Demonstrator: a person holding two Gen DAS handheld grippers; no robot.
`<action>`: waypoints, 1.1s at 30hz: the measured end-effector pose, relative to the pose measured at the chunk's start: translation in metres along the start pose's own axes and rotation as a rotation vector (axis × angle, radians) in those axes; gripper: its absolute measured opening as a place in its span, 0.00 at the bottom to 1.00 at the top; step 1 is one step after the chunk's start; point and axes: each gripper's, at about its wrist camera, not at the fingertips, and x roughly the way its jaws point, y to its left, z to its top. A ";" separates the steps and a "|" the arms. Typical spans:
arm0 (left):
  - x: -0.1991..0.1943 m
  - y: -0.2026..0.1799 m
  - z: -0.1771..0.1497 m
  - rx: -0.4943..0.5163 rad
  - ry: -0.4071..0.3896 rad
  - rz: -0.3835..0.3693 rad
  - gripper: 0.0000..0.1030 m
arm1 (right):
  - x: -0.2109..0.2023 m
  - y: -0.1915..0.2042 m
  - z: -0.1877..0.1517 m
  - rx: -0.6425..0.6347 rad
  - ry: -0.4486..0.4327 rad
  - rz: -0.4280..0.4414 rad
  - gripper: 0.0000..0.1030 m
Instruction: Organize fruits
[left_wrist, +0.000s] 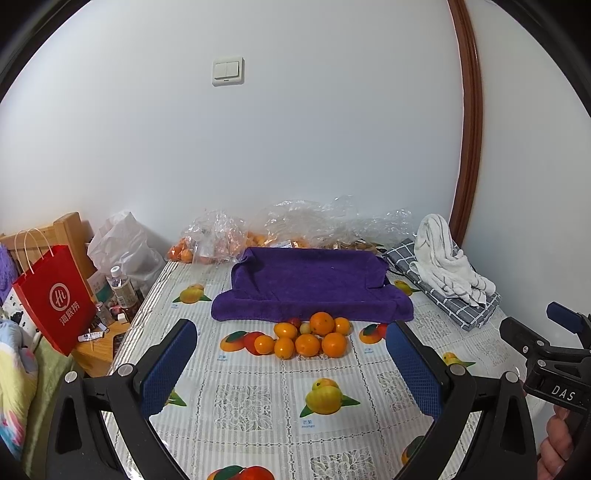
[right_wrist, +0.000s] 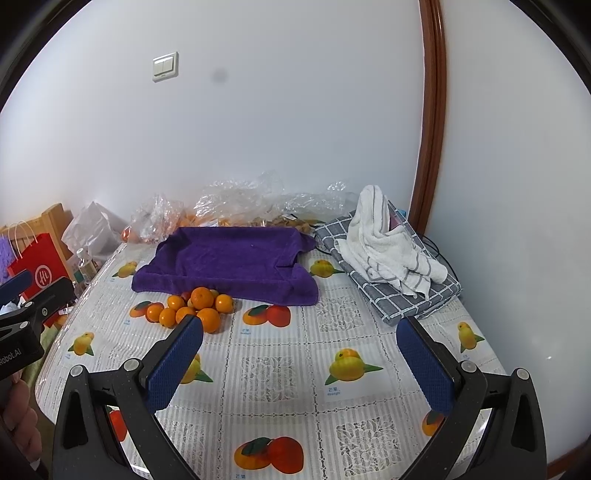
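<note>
Both tools gape empty; only the left view shows the whole red bag (left_wrist: 55, 295).

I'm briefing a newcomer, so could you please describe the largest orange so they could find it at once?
Find the purple towel at the back of the table. A pile of small oranges lies against its front edge. The largest orange sits at the pile's back, touching the towel, visibly bigger than its neighbours.

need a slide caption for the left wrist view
Open left gripper faces a pile of small oranges in front of a purple towel on a fruit-print tablecloth.
</note>
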 end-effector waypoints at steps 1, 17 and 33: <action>0.000 0.000 0.000 0.000 -0.001 0.000 1.00 | 0.000 0.000 0.000 0.001 0.000 0.000 1.00; -0.005 0.001 0.003 0.010 -0.009 -0.010 1.00 | -0.006 -0.002 -0.002 0.023 -0.014 -0.004 1.00; 0.025 0.023 -0.004 -0.008 0.002 -0.016 1.00 | 0.031 0.016 -0.009 -0.008 0.010 0.021 1.00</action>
